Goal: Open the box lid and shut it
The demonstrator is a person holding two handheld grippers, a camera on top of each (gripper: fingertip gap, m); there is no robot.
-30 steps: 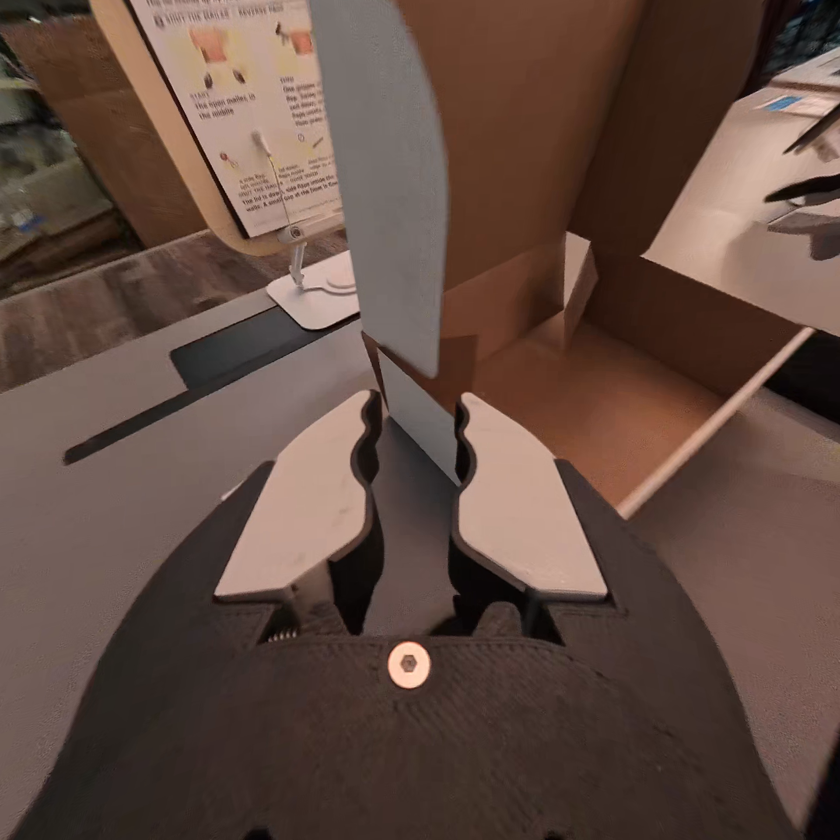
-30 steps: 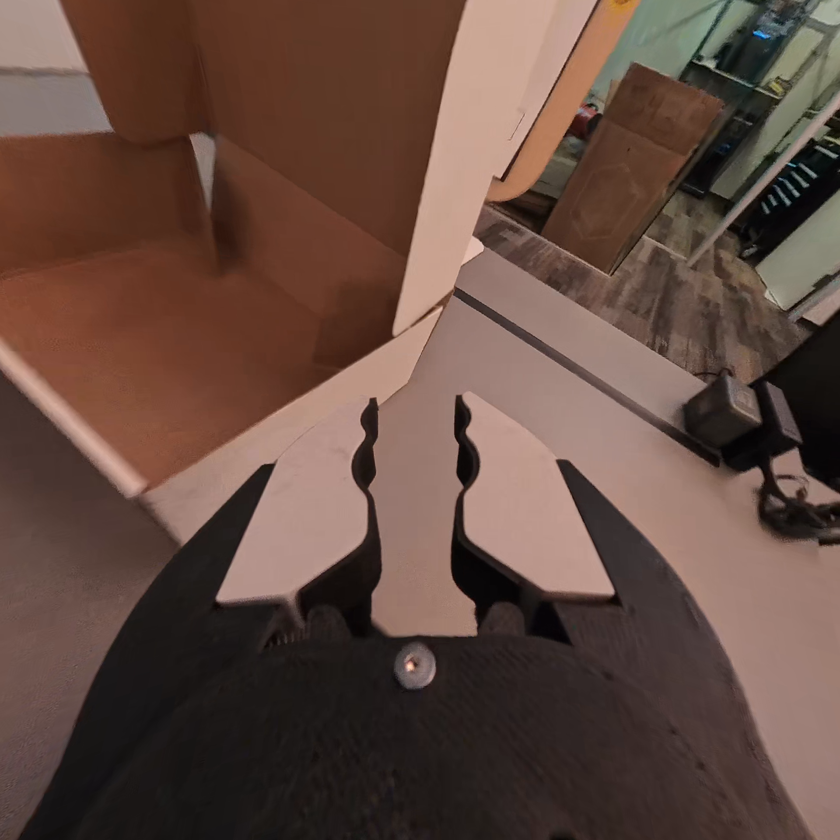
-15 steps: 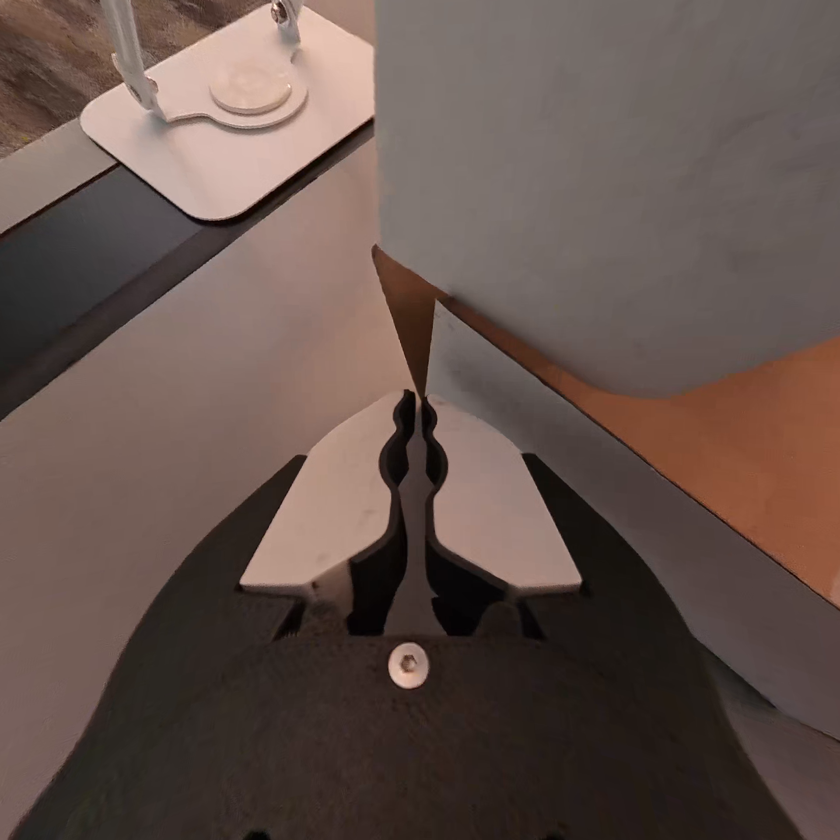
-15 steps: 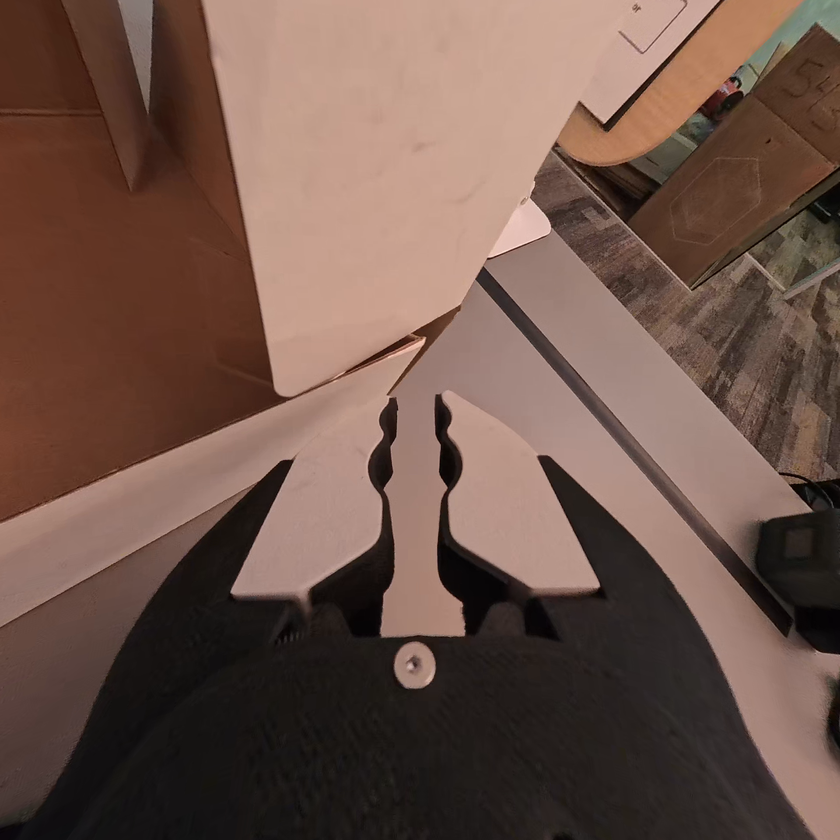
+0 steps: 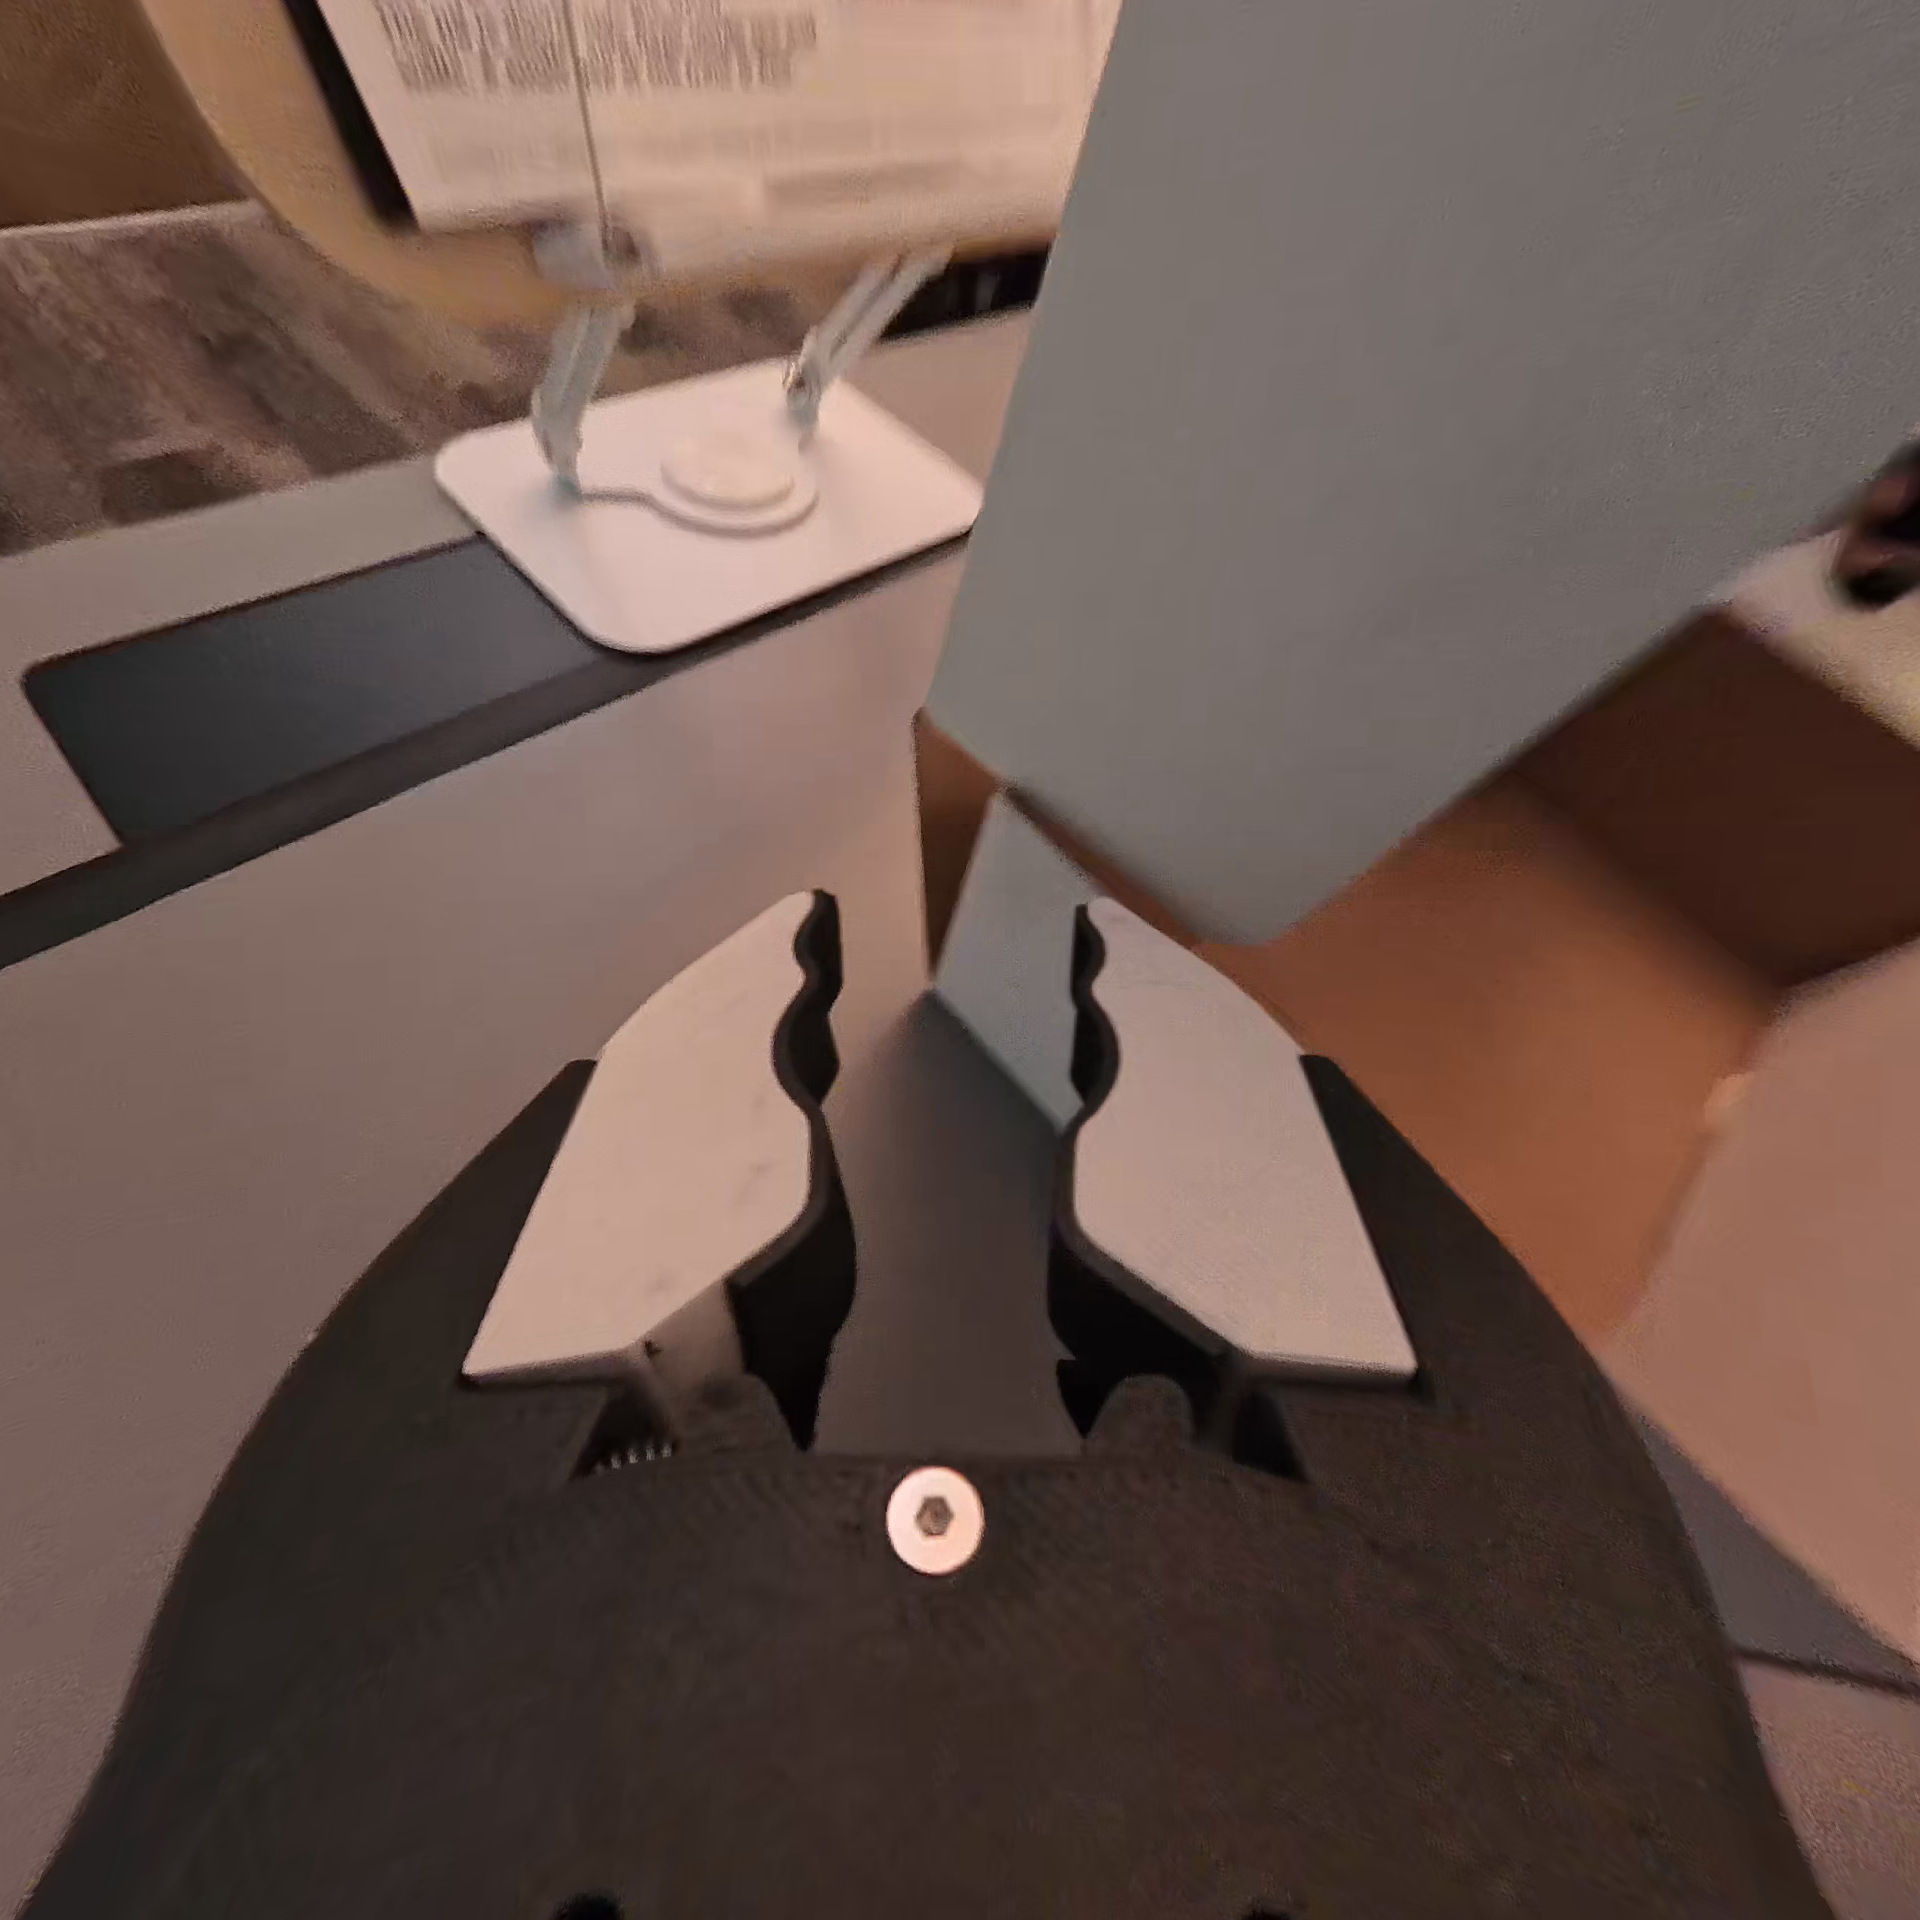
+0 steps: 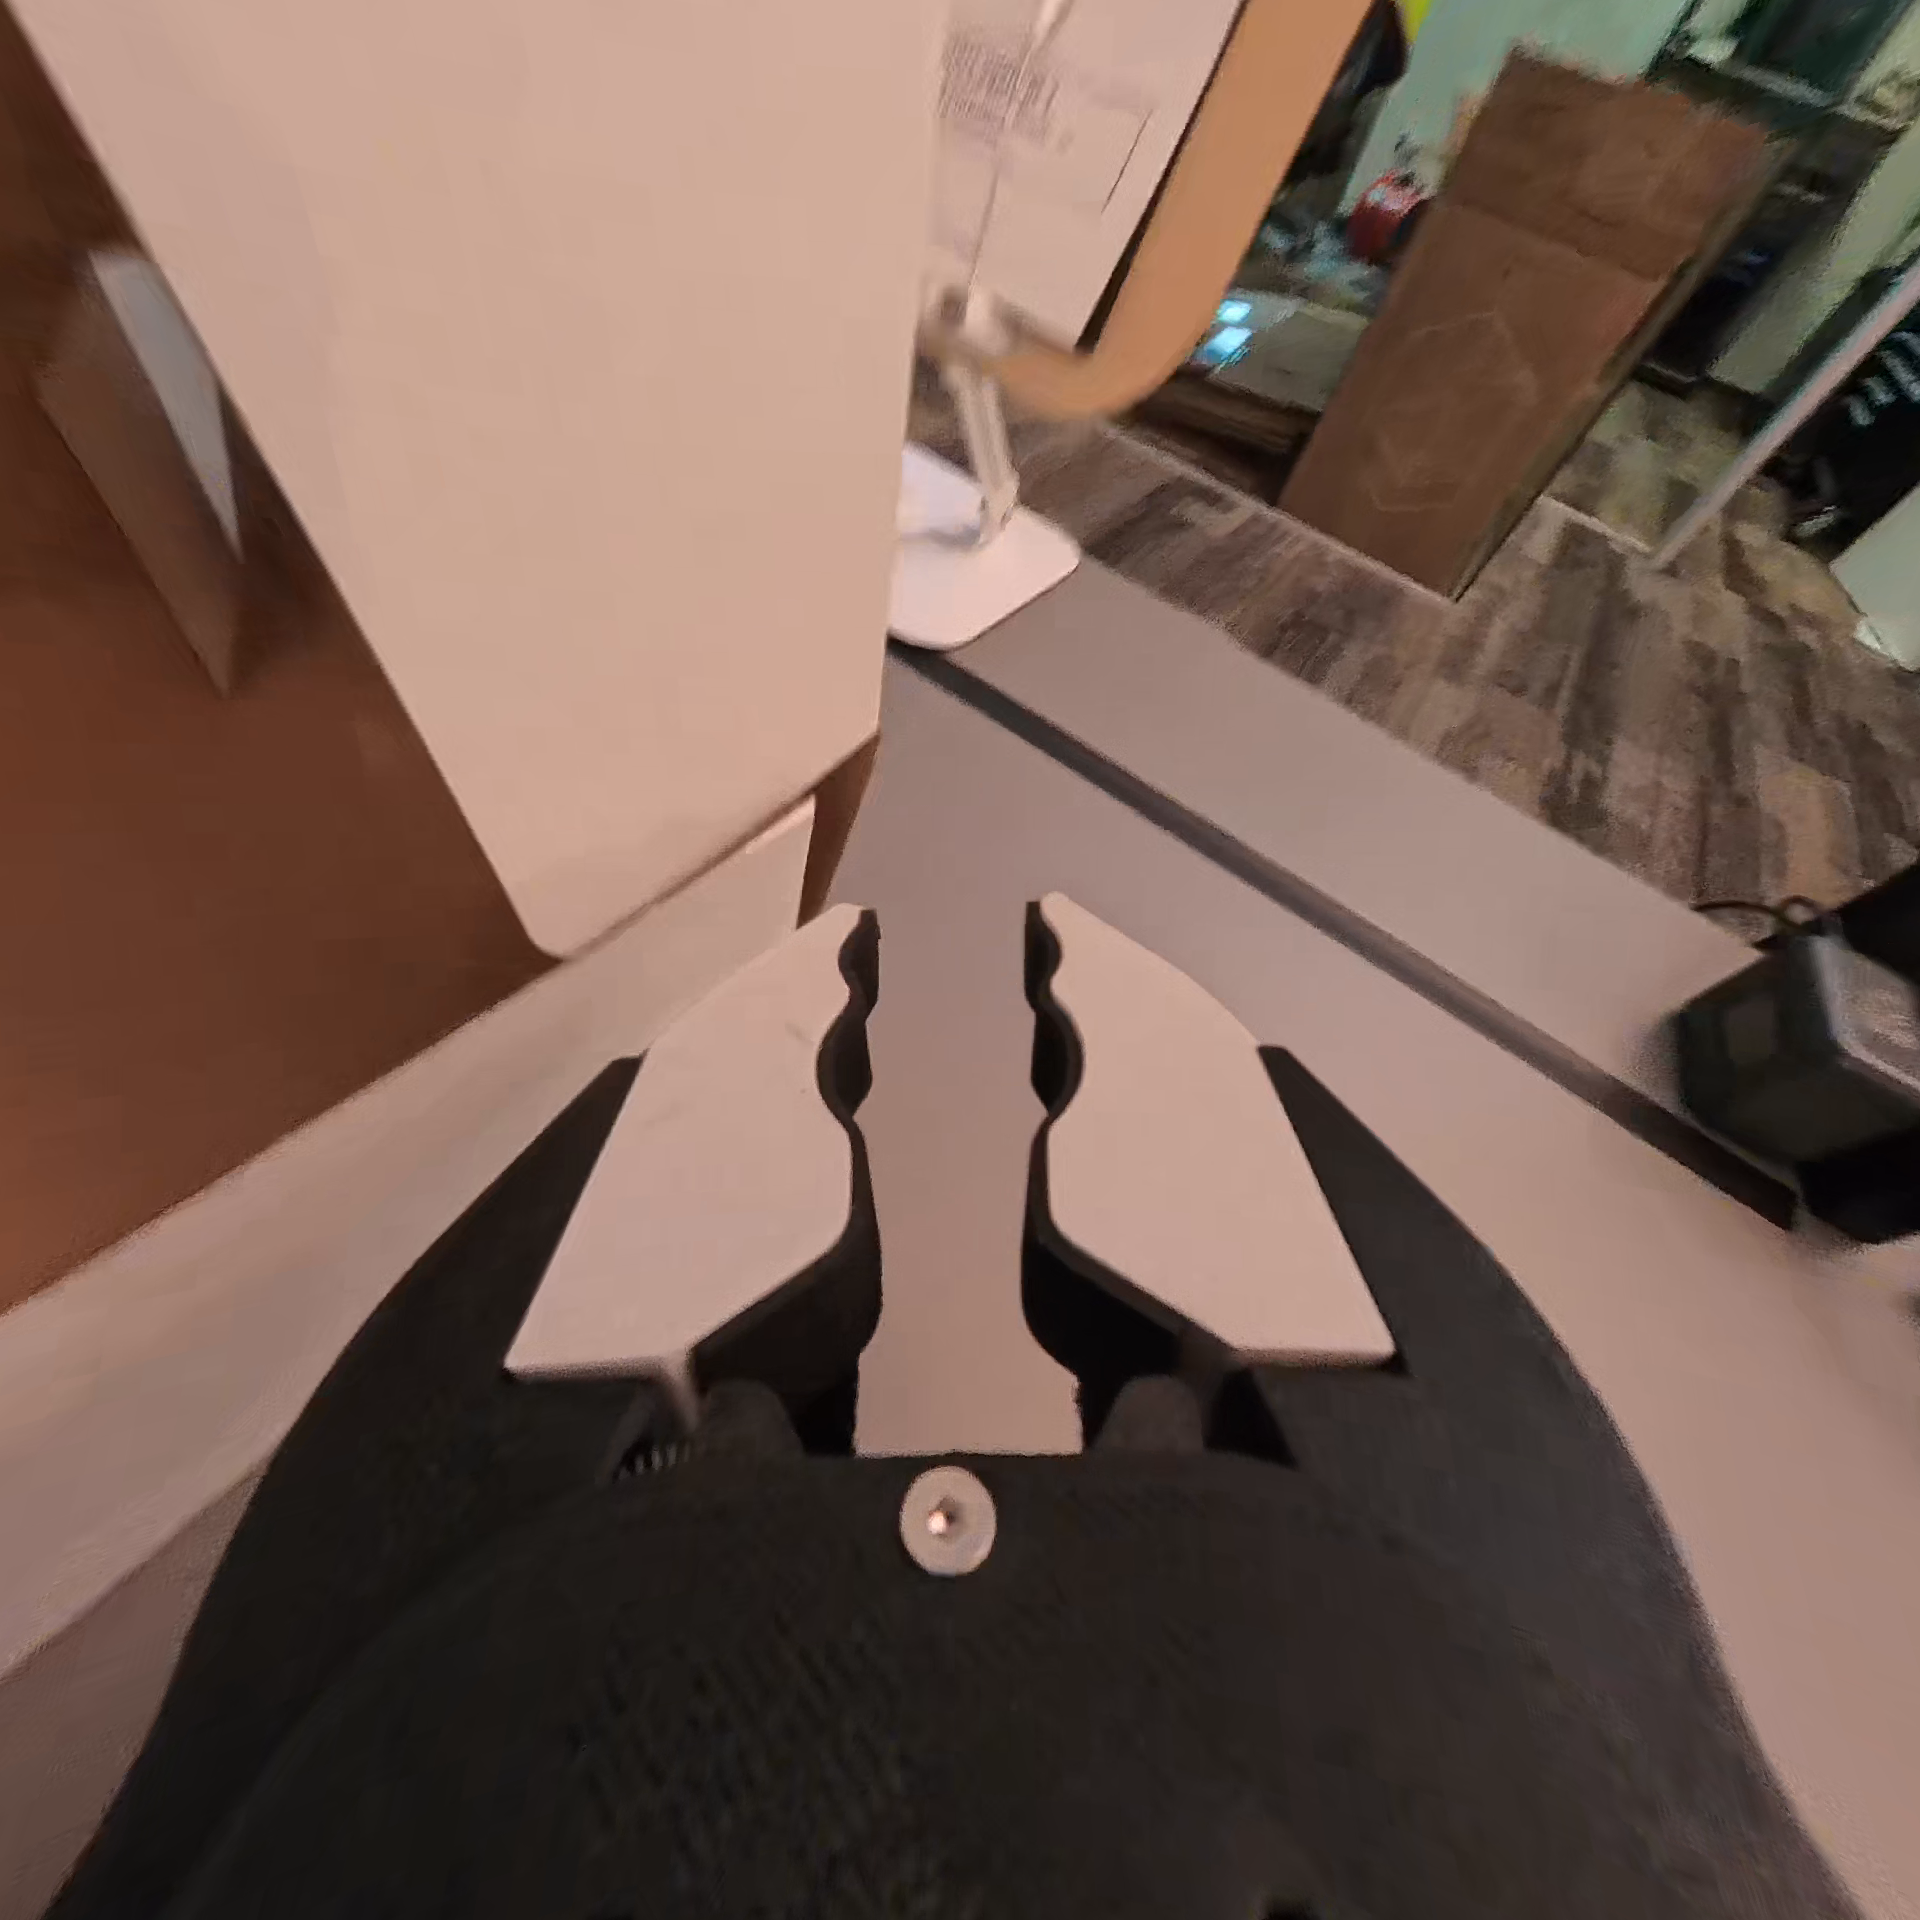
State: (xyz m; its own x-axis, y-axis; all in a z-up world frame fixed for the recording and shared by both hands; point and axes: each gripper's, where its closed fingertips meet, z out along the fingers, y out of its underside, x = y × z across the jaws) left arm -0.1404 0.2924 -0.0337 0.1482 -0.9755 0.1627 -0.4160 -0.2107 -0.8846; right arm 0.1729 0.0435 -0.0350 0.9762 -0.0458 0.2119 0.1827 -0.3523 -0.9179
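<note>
My left tool [image 5: 951,914] is spread and holds nothing; the near corner of the box [image 5: 1621,935] sits just ahead of its tips, a little to the right. My right tool [image 6: 951,914] is spread too, a bit narrower, and empty, with the box's white side wall touching or almost touching its left finger [image 6: 727,1122]. The box stands on the grey bench [image 6: 1195,831] between my two tools, open, its lid [image 5: 1455,416] raised and leaning over the brown inside.

I judge the box to be light corrugated card: stiff across a panel, soft along its folds, smooth on the white outer face, so a pinch on a flat face would slide. The lid's side flaps hang down at each end, and I would take hold of the lid's free edge or push on its outer face to bring it down, guiding the flaps inside the walls. Squeezing hard would crease it, and the empty box may skate on the bench.

The left wrist view shows the whole white stand [image 5: 717,540] beyond my tool, under a blurred printed sheet [image 5: 623,94]. The right wrist view alone shows a black adapter [image 6: 1808,1049] off to the right, a brown board [image 6: 1538,312] far ahead and a small inner flap [image 6: 156,436] at upper left
</note>
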